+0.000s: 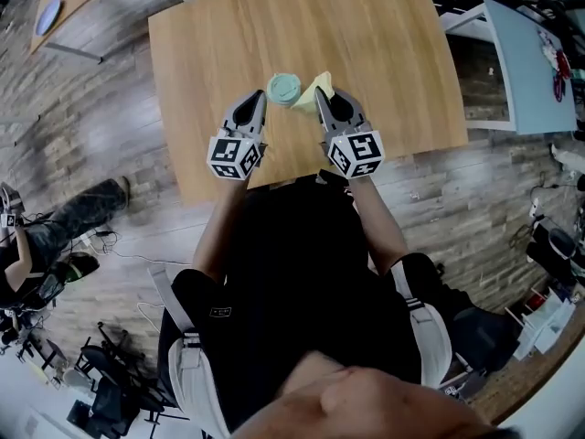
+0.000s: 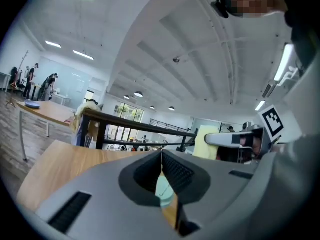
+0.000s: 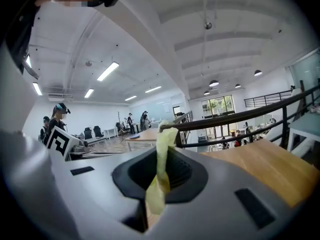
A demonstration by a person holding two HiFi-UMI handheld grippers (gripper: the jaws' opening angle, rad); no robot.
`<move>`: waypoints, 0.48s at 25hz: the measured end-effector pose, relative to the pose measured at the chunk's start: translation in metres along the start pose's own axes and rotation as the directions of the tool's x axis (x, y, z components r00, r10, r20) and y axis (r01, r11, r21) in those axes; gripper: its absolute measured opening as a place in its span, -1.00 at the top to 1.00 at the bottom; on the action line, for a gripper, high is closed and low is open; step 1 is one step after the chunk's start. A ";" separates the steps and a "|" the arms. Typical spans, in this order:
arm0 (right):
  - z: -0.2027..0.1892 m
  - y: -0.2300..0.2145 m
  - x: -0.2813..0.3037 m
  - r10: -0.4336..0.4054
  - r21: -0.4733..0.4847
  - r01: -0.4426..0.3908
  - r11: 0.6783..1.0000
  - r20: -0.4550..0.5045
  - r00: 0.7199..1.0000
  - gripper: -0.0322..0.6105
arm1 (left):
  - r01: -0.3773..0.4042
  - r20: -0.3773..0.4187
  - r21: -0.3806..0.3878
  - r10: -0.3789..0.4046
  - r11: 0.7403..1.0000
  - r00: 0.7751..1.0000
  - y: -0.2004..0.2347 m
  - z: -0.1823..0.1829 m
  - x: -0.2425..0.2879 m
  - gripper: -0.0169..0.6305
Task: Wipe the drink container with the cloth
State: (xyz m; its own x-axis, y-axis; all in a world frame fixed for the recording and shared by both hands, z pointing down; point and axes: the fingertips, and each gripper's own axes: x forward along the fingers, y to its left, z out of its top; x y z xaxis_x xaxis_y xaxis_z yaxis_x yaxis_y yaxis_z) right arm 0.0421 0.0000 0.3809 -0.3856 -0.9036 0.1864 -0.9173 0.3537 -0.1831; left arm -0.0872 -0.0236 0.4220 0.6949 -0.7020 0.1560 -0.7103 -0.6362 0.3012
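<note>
Head view: wooden table (image 1: 384, 53), bare but for one mint-green drink container (image 1: 284, 89) with its lid on, standing upright near the table's middle. Left gripper (image 1: 260, 97): tips just at 7 o'clock of the container, close beside it; contact cannot be told. Right gripper (image 1: 320, 94): tips at 4 o'clock of the container, with a pale yellow cloth (image 1: 317, 83) standing up from them, at 3 o'clock of the container and just beside it. Marker cubes (image 1: 236, 156) at the near end of each gripper, level with the table's near edge. Left gripper view: jaws pressed together at the tips, nothing between them; the container's green shows below through the narrow gap, at 6 o'clock; the other gripper and its cloth appear at 3 o'clock. Right gripper view: jaws clamped on a folded strip of the cloth, one end rising above the tips, the other hanging down towards the camera.
</note>
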 end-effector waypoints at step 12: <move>0.005 0.006 -0.026 -0.061 -0.074 0.061 0.995 0.001 0.998 0.77 | -0.044 0.109 0.044 0.039 0.998 0.993 -0.023 0.039 -0.049 0.88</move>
State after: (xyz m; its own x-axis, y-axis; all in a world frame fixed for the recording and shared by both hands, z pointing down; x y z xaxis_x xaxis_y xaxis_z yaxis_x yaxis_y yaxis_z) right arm 0.0474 0.0238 0.3699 -0.3293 -0.9236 0.1964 -0.9438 0.3153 -0.0996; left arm -0.1092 0.0125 0.3710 0.6502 -0.7571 0.0637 -0.7445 -0.6182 0.2520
